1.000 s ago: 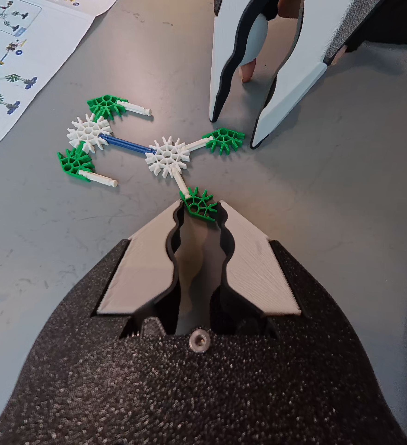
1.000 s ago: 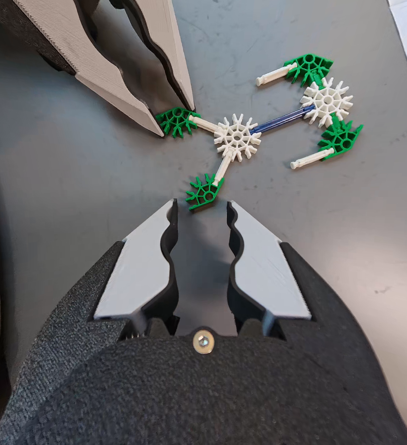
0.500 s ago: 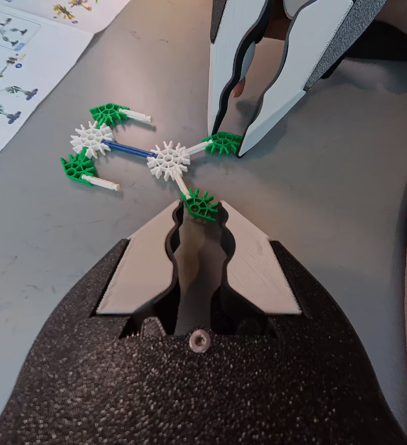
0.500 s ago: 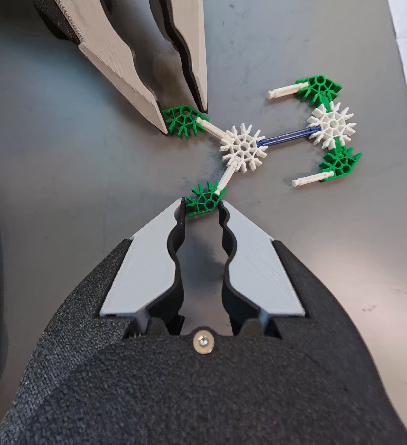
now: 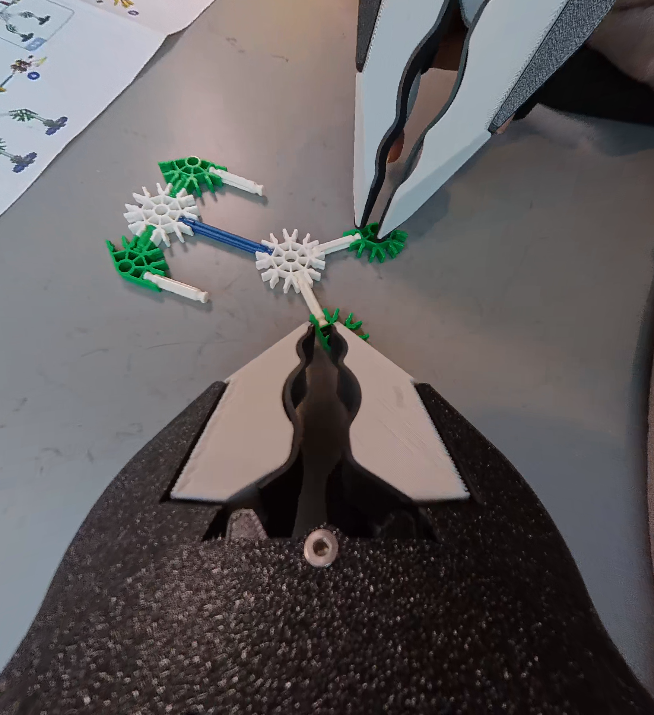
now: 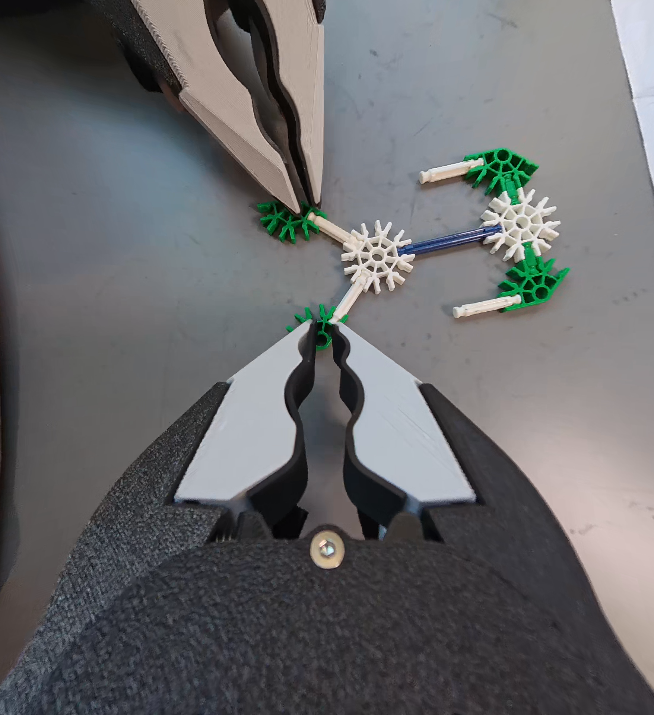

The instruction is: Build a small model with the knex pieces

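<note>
Both hand-held grippers have closed on green connectors (image 5: 375,243) of the flat-lying model.

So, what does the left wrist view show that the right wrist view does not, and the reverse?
Only the left wrist view: the printed drawings on the instruction sheet.
Only the right wrist view: the screw at the base of the right tongs.
Both: the grey table, the toy model, the left tongs shut on the first green connector, and the right tongs shut on the second green connector.
</note>
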`<state>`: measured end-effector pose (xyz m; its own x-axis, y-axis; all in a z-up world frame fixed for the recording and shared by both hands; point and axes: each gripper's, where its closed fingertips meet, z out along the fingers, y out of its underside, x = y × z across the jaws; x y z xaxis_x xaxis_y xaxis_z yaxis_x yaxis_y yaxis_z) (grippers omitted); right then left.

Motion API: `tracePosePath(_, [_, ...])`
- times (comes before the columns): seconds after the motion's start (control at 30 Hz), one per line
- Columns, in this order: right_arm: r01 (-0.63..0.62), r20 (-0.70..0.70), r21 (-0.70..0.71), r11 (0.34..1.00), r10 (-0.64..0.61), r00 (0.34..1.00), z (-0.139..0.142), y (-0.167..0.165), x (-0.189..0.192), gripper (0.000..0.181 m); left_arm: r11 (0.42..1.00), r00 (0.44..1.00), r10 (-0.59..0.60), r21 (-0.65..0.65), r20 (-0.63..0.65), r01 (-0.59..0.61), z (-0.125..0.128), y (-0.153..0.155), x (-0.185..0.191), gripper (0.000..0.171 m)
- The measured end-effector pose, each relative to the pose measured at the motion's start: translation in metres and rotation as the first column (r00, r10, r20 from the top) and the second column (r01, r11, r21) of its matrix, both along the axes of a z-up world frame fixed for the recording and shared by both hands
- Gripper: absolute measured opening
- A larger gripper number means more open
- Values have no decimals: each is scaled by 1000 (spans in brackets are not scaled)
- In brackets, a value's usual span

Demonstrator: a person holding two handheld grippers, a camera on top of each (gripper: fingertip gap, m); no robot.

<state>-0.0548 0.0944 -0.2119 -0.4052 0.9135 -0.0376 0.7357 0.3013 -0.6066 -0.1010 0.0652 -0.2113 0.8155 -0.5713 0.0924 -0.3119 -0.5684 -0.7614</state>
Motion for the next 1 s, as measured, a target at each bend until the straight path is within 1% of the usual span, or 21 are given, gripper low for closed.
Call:
tracePosePath(0.07, [-4,8,20,1000,4,1000,0,0,0,6,1000,999,-10,11,-31,10,-1,-1,0,4])
tracePosePath(0.13, [-8,7,40,999,7,1000,0,-1,0,5,1000,999,-17,2,-30,17,-1,-2,1,4])
tracePosePath(0.27, [-15,11,4,1000,15,1000,0,-8,2,5,998,999,-43,-42,22,44,-1,-8,2,4])
tracePosePath(0.43, [-51,-25,3,999,51,998,0,-15,2,5,997,998,-68,-33,-5,68,-1,-12,1,4])
tracePosePath(0.5, [-78,-69,-33,996,76,995,5,-20,2,13,997,997,-79,-16,-23,79,-1,-13,-1,4])
tracePosePath(0.57, [-103,-172,-58,993,92,981,19,-23,-2,15,996,996,-91,13,-19,91,2,-13,-2,3])
tracePosePath(0.6, [-107,-234,-64,992,90,968,29,-22,-5,17,996,996,-89,30,4,89,7,-12,-2,3])
tracePosePath(0.67, [-70,-353,-70,995,41,935,48,-11,-13,18,995,996,-62,79,62,57,19,-6,-5,4])
tracePosePath(0.77, [38,-486,-79,996,-72,871,67,19,-21,19,985,993,19,171,113,-38,37,6,-20,16])
tracePosePath(0.9, [192,-566,-78,978,-202,799,72,58,-23,29,948,976,122,270,178,-167,60,16,-43,30])
tracePosePath(1.0, [260,-591,-111,959,-274,759,78,73,-23,41,918,959,178,315,220,-243,72,20,-59,37])
